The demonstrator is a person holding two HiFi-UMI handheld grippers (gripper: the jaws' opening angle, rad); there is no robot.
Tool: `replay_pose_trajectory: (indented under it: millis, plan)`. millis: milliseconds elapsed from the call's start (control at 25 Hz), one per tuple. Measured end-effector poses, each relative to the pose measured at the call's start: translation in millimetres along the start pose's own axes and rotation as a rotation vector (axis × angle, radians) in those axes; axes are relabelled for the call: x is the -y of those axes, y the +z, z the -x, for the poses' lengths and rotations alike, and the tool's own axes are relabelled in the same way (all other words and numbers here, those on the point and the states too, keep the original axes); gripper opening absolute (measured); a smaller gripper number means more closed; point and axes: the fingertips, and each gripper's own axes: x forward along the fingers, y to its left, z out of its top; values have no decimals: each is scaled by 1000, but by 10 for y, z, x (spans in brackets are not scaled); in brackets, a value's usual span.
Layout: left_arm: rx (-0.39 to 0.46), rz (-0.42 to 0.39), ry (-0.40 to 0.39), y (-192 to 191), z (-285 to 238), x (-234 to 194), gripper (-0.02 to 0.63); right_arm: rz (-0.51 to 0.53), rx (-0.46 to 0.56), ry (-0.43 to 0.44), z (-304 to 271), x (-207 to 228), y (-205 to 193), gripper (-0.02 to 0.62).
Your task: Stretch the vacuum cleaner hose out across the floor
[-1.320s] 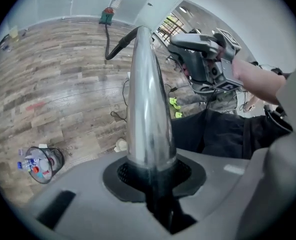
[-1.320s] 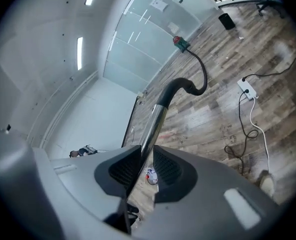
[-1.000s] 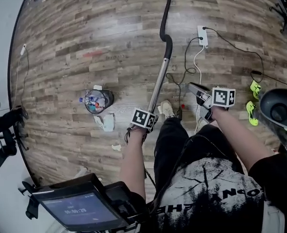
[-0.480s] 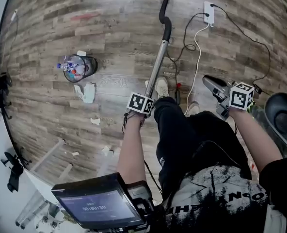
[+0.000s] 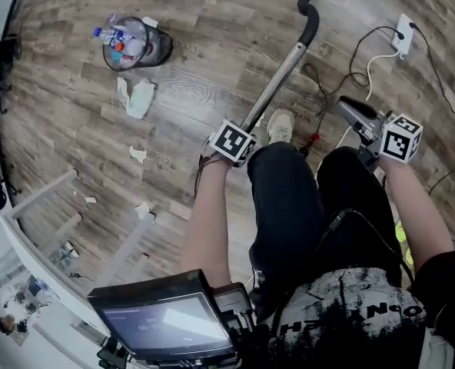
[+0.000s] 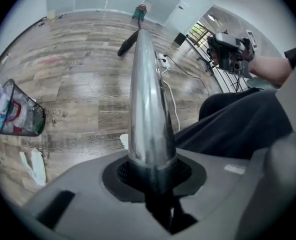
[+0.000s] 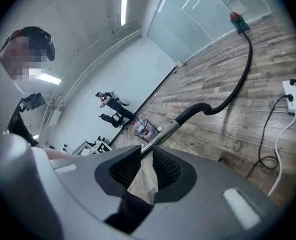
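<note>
A chrome vacuum wand [image 5: 277, 83] runs up and to the right from my left gripper [image 5: 243, 131] to a black curved handle [image 5: 312, 18], where the black hose [image 7: 240, 79] starts. The hose trails across the wood floor to the vacuum cleaner [image 7: 236, 18] far off. In the left gripper view my left gripper [image 6: 150, 171] is shut on the wand [image 6: 145, 99]. My right gripper [image 5: 350, 110] hangs beside my right knee, clear of the wand. Its pads [image 7: 165, 166] stand a little apart with nothing between them, and its jaws have just been opening.
A wire waste basket [image 5: 134, 43] with bottles stands at the upper left, with crumpled paper [image 5: 137, 98] beside it. A power strip [image 5: 403, 28] and loose cables [image 5: 350, 60] lie at the upper right. My shoe [image 5: 280, 125] is under the wand. A person [image 7: 110, 101] stands far off.
Both grippers have come down towards the floor and I have bent lower. The left gripper still holds the wand, which now slants to the right. The basket has slid to the picture's upper left.
</note>
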Motion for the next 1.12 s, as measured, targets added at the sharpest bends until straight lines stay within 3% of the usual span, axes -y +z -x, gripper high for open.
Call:
replay_pose_trajectory:
  millis: [160,360,480,600,720,960,1120]
  plan:
    - [55,30,12,-106,-476,-441,98,79,-20,37,-529,484,-181,81]
    - [121,78,28,-275,-956,-883,94,160,-23,104,-870,726,-288,80]
    - [96,12,60,-461,-1277,-963,93,207,-14,116,-951,824,-277,71]
    - [54,-17,1,-736,-1655,-881,94,251,-6,123,-971,833,-266,67]
    - [73,-33,24,-754,-1886,-1040,93,310,-10,125,-926,795,-238,64]
    - [6,-6,-17,-769,-2357,-1026,104,497,-174,104,-1008,722,-531,60]
    - [-50,-43,3,-804,-2587,-1039,113,517,-224,142,-1129,628,-688,57]
